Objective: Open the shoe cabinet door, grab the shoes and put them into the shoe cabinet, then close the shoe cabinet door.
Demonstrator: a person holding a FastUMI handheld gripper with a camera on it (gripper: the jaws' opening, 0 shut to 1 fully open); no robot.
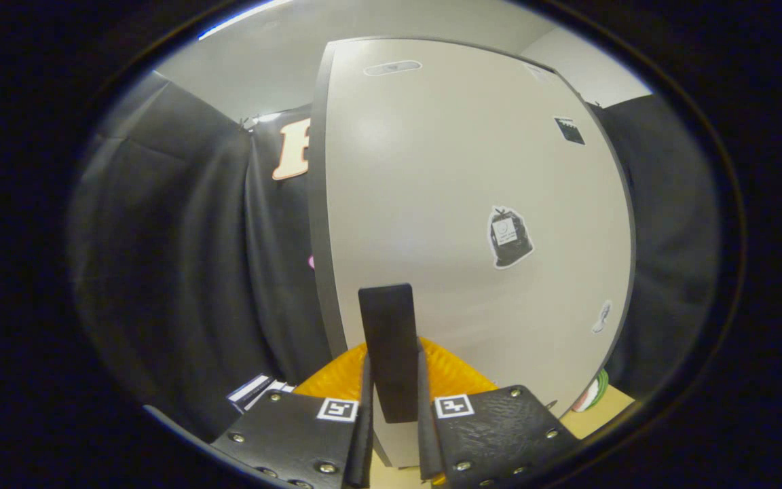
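Note:
The shoe cabinet's beige door (pixel 459 176) stands tall right ahead of me, with a few stickers on its face and a dark grey edge down its left side. A black upright bar handle (pixel 386 326) sticks out from the door's lower part. My gripper (pixel 394 380) is shut on this handle, with one black finger (pixel 366 394) pressed to each side of it. Orange parts of the gripper (pixel 455 373) show behind the fingers. I cannot tell whether the door is ajar.
Black cloth walls hang to the left (pixel 180 258) and right (pixel 669 258) of the cabinet. A small white and dark box (pixel 253 392) lies low on the left. A strip of light wooden surface (pixel 601 414) shows at the cabinet's lower right.

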